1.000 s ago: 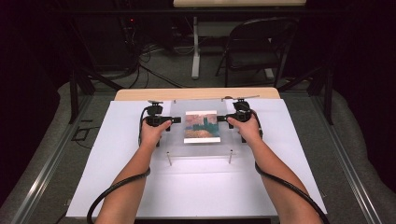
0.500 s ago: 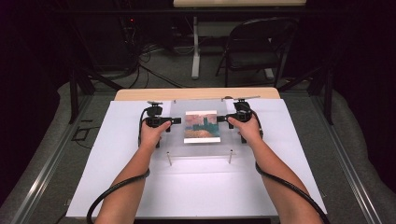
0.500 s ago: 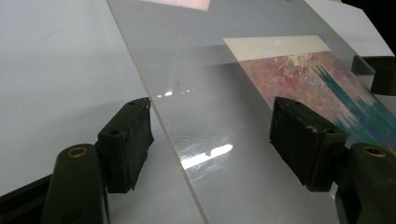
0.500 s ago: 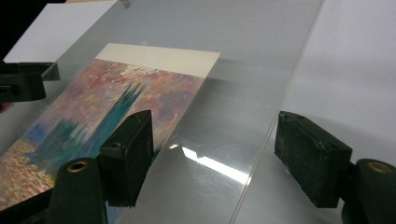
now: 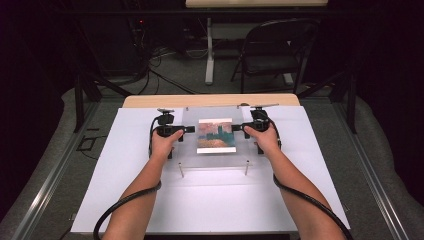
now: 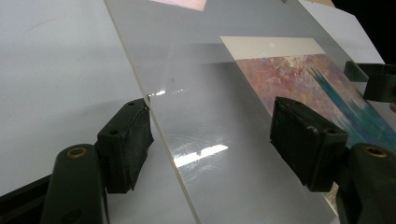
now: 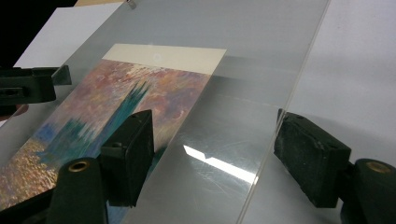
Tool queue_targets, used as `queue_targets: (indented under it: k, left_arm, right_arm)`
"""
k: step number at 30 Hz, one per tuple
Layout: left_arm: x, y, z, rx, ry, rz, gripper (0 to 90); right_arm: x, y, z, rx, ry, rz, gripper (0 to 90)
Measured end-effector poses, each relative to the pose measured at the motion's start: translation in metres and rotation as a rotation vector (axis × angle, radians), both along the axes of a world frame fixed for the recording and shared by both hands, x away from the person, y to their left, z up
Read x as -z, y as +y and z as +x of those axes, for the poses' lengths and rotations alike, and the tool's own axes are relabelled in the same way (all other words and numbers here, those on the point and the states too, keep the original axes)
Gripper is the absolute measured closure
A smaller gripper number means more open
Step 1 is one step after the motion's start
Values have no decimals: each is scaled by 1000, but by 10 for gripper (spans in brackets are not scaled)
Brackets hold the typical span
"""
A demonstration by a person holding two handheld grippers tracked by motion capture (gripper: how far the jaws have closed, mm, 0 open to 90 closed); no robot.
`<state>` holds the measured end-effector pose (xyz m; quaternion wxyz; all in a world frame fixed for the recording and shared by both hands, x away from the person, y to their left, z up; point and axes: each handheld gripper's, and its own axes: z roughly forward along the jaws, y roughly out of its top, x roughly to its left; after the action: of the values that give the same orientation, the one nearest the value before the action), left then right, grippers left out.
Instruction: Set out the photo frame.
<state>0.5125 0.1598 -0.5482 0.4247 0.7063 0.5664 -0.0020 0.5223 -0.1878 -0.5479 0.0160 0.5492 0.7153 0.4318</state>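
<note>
Toward the far edge of the desk (image 5: pixel 125 200), midway between its left and right edges, a clear acrylic sheet (image 5: pixel 215 112) lies over a painted print (image 5: pixel 216 135) of pinks, golds and teal. Near the sheet's front edge, two small metal posts (image 5: pixel 181 170) stand on the white surface. The left gripper (image 5: pixel 189 129) sits at the sheet's left edge and the right gripper (image 5: pixel 238 128) at its right edge — each held in one of the person's hands, forearms coming in from the near edge. Seen from the left gripper view, the jaws stand apart on either side of the sheet's edge (image 6: pixel 163 121), one beside the sheet over the white desk and the other over the sheet next to the print (image 6: pixel 327 88); neither pad presses the acrylic. Seen from the right gripper view, the jaws are likewise spread — one over the print (image 7: pixel 116 112), the other beyond the sheet's edge (image 7: pixel 275 126) over the white surface. Cables trail from both grippers back along the arms.
</note>
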Motion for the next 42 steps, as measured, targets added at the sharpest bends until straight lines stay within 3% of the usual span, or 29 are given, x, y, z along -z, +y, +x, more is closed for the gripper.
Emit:
queue_targets:
  k: [19,31,42]
  left_arm:
    - [-5,2,-2,1,-15,-1,324]
    - [-15,1,-8,-28,-74,-8,357]
    - [-29,6,-18,-20,-125,-13,410]
  right_arm:
    - [-5,1,-3,5,-18,-12,286]
    - [-17,3,-10,1,-74,-34,287]
    - [-30,4,-20,-15,-144,-54,287]
